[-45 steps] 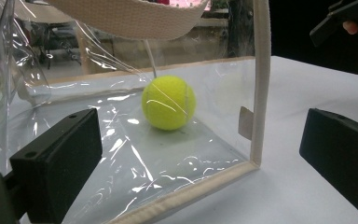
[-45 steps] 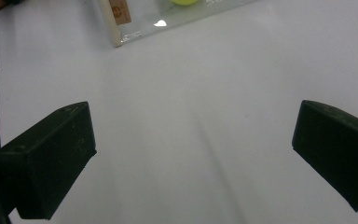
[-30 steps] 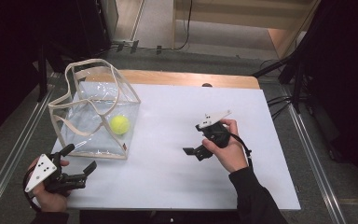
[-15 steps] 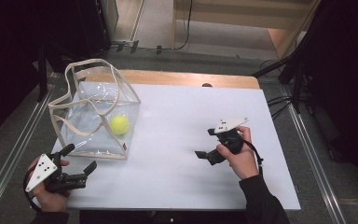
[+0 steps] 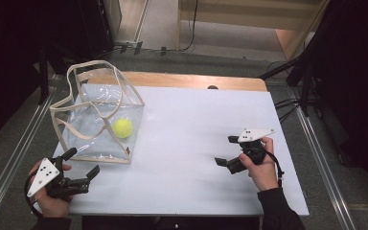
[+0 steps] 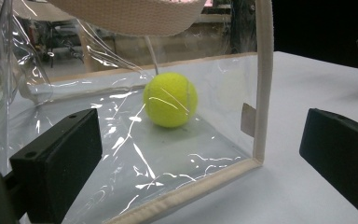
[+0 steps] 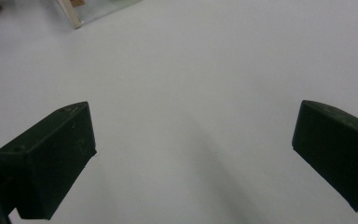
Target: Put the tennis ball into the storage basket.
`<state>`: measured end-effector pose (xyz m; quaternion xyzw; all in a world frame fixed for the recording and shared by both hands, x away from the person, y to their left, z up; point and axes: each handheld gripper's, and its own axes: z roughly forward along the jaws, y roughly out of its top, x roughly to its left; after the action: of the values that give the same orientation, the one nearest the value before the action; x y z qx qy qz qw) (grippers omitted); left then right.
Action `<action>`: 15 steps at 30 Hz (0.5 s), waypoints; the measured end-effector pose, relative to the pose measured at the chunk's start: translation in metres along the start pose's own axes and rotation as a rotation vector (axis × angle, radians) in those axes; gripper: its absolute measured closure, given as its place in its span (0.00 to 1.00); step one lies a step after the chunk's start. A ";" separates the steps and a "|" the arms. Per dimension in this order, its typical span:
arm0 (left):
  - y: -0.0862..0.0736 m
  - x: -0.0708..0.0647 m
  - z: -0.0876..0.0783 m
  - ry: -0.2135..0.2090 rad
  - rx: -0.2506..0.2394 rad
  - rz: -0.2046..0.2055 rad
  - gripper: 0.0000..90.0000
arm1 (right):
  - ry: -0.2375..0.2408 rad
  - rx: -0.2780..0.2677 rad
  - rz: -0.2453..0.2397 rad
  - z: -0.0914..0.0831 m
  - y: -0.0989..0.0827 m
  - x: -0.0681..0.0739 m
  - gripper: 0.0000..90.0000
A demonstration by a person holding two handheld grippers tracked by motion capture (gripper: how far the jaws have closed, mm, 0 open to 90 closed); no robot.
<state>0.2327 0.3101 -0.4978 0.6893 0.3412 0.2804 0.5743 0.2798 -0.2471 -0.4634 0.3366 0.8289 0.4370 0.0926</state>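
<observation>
My 2 black-jawed grippers worked near a yellow-green ball [image 5: 123, 128] in the clear, cream-trimmed bag [image 5: 106, 88] on my white table [image 5: 187, 143].

A table [image 5: 182, 143] covered by a white sheet is seen from the high view; a strip of bare wood is exposed along its far edge. A clear plastic tote bag [image 5: 84, 136] with cream webbing trim and handles is stood directly on the sheet at the near-left part of the table, its base flat on the surface. The remainder of the white surface is shown in the right gripper view, where a corner of the bag is caught at the upper left.
</observation>
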 end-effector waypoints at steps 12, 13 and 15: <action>0.000 0.000 0.000 -0.001 -0.001 -0.002 0.00 | -0.026 -0.048 0.028 -0.016 -0.026 -0.005 0.00; 0.000 0.000 0.000 -0.002 0.000 -0.003 0.00 | -0.035 -0.054 0.026 -0.017 -0.028 -0.005 0.00; 0.000 0.000 0.000 -0.003 0.000 -0.002 0.00 | -0.046 -0.054 0.021 -0.019 -0.032 -0.005 0.00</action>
<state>0.2327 0.3096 -0.4978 0.6894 0.3410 0.2787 0.5752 0.2601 -0.2750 -0.4777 0.3528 0.8109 0.4523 0.1160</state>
